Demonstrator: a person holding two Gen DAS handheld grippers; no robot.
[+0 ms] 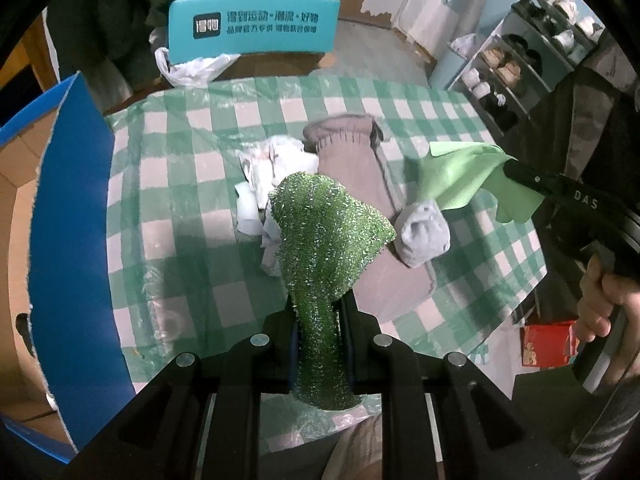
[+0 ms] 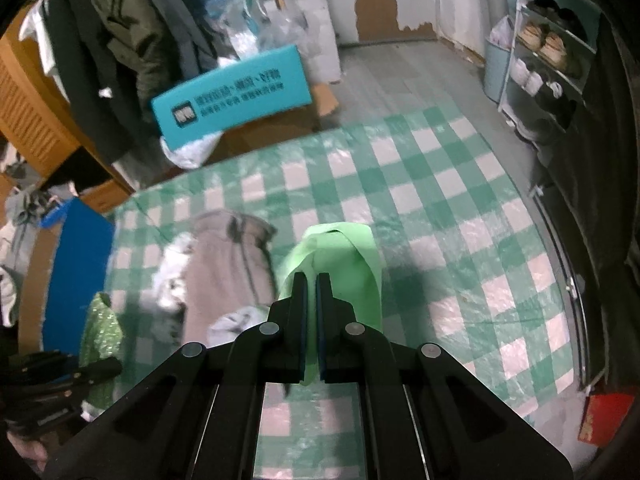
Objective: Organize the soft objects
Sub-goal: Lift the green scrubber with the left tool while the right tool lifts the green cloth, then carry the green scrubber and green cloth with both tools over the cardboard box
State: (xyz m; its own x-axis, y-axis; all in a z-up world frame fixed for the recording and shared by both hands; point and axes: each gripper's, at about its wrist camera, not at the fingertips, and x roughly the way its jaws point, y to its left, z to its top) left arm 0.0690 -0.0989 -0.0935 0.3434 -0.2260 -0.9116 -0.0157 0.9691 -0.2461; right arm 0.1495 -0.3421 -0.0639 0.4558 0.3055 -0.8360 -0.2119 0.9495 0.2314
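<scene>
My left gripper [image 1: 319, 300] is shut on a glittery green scouring cloth [image 1: 326, 224], held up above the checked table. My right gripper [image 2: 311, 280] is shut on a light green smooth cloth [image 2: 344, 256], also lifted; it shows in the left wrist view [image 1: 460, 176] at the right. On the table lie a grey-brown knit garment [image 1: 360, 160], a balled light grey sock [image 1: 424, 236] and crumpled white cloths [image 1: 268, 172]. The glittery cloth shows in the right wrist view [image 2: 100, 328] at the lower left.
A blue-lined cardboard box [image 1: 76, 216] stands open at the table's left edge. A teal box [image 1: 252, 26] and plastic bags sit beyond the far edge. A shoe rack [image 1: 532, 56] stands at the right. The green-checked tablecloth [image 2: 460, 216] covers the table. A red box [image 1: 548, 340] is below right.
</scene>
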